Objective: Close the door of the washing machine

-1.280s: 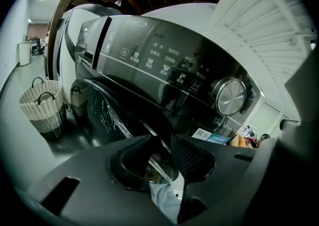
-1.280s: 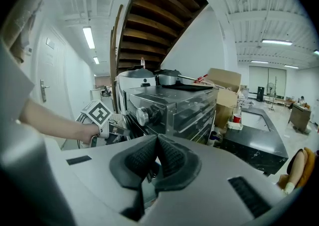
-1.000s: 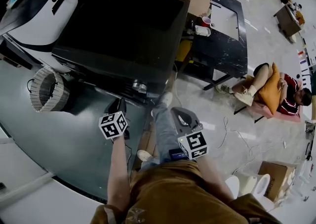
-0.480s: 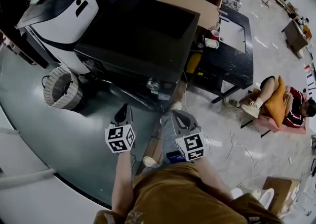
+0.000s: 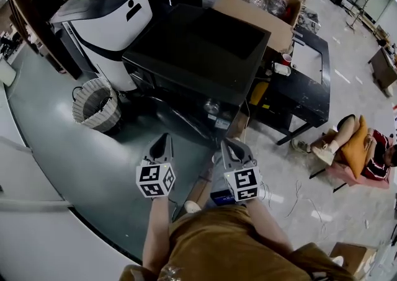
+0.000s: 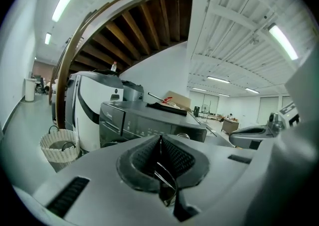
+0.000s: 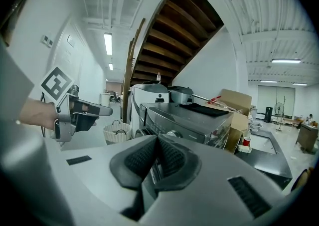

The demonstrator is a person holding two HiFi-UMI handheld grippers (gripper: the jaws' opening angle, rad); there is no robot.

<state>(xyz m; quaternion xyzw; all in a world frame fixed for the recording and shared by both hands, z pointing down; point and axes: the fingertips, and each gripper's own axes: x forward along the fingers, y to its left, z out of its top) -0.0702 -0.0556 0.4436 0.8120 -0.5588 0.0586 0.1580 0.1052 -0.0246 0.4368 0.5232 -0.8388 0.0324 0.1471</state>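
Brown top (image 5: 211, 245) fills the bottom of the head view, loose and creased. Now the left tongs (image 5: 162, 140) and right tongs (image 5: 231, 145) — both smooth grey moulded shells, tapering forward. Each carries a white cube with black square markers: left cube (image 5: 155, 179), right cube (image 5: 242, 184). Up close in the left gripper view, the pads (image 6: 174, 157) are dark and finely dotted, and black slotted vents (image 6: 67, 197) cut the grey body. Left tongs' jaws have just been closing, nothing between them — only a thin wire loop (image 6: 167, 180) under the pads.
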